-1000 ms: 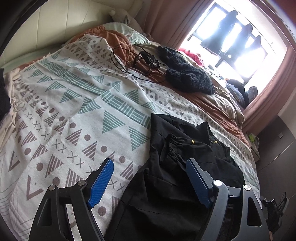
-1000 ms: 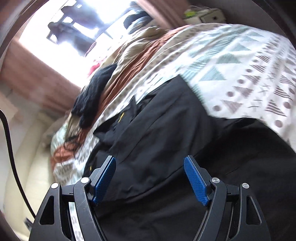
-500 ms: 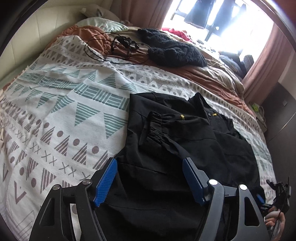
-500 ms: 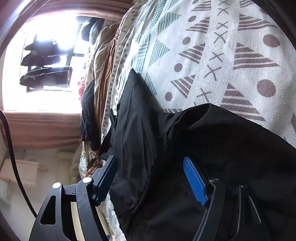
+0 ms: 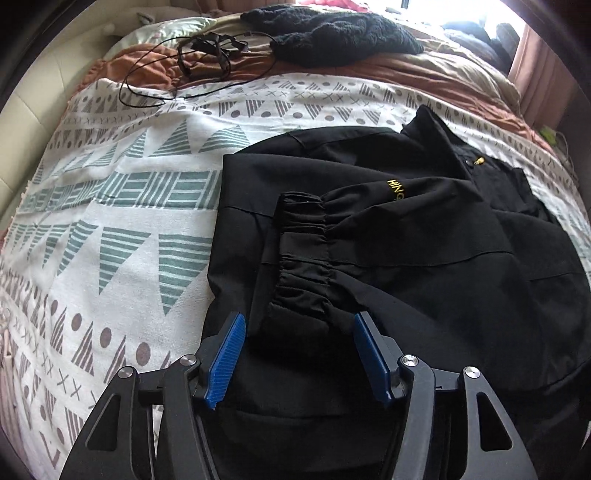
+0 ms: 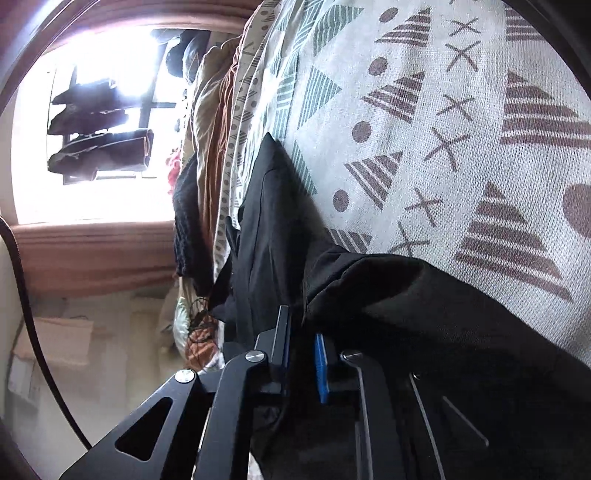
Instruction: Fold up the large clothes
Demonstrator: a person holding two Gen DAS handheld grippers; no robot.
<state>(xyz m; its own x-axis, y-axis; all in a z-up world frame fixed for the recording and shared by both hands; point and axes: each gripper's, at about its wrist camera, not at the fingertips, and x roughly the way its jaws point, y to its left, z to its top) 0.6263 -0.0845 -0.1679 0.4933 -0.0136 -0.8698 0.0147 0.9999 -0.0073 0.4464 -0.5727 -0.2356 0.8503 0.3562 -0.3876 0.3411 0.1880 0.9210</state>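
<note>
A black jacket (image 5: 406, 258) lies spread on the patterned bedspread (image 5: 129, 221), both sleeves folded across its front with the gathered cuffs (image 5: 303, 236) toward me and yellow lettering (image 5: 396, 188) on one sleeve. My left gripper (image 5: 299, 321) points down over the jacket's near edge. Its jaws are closing with a fold of black fabric between the blue pads (image 5: 225, 362), which stand apart from it. In the right wrist view, rolled sideways, my right gripper (image 6: 301, 325) is closing, its pads pinching the jacket's edge (image 6: 424, 314) against the bedspread (image 6: 443, 129).
A black knit garment (image 5: 332, 33) and a tangle of black cable (image 5: 207, 55) lie on the rust-brown blanket (image 5: 388, 70) at the bed's far end. A bright window (image 6: 92, 110) with hanging clothes and a pink curtain (image 5: 543, 59) lie beyond.
My left gripper has dropped toward the jacket's near edge and narrowed. My right gripper has rolled sideways, sunk onto the jacket's edge and shut from wide apart onto the fabric.
</note>
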